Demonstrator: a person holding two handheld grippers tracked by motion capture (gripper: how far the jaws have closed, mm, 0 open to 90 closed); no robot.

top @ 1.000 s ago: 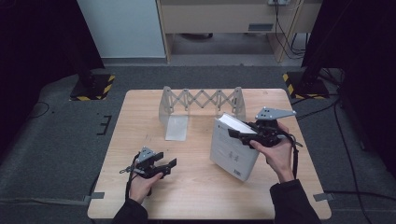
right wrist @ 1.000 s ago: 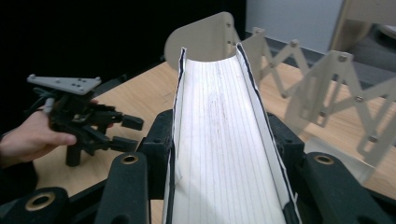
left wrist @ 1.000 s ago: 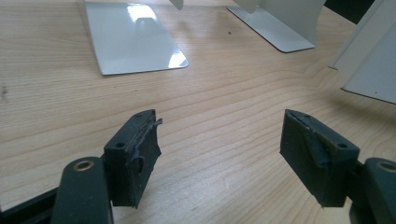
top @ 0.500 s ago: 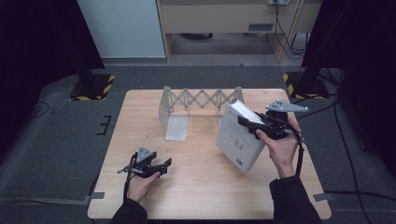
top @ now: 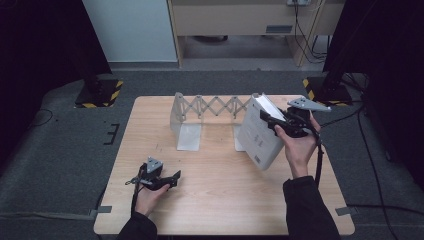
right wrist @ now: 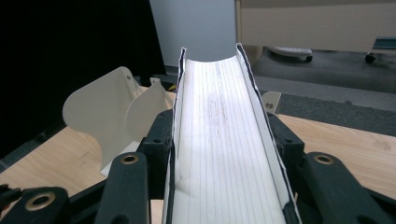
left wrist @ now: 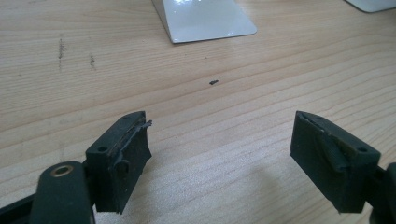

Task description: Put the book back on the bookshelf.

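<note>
A thick white book (top: 257, 134) hangs tilted above the right side of the wooden table (top: 220, 200), and my right gripper (top: 268, 120) is shut on its upper edge. In the right gripper view the book's page edges (right wrist: 224, 140) run straight away between the two jaws of the right gripper (right wrist: 220, 128), whose pads press on both covers. My left gripper (top: 171, 178) rests low at the front left of the table. Its jaws have just been opening, and in the left gripper view the left gripper (left wrist: 219, 144) has only bare wood between them.
A white accordion book rack (top: 210, 107) stands across the back of the table, with its left end plate's flat foot (left wrist: 205, 18) lying ahead of the left gripper. Its rounded end plates (right wrist: 100, 116) rise left of the book. Dark floor surrounds the table.
The right gripper has carried the book up and toward the back right, tilting it more upright. The left gripper's jaws have spread wider while that hand stayed in place.
</note>
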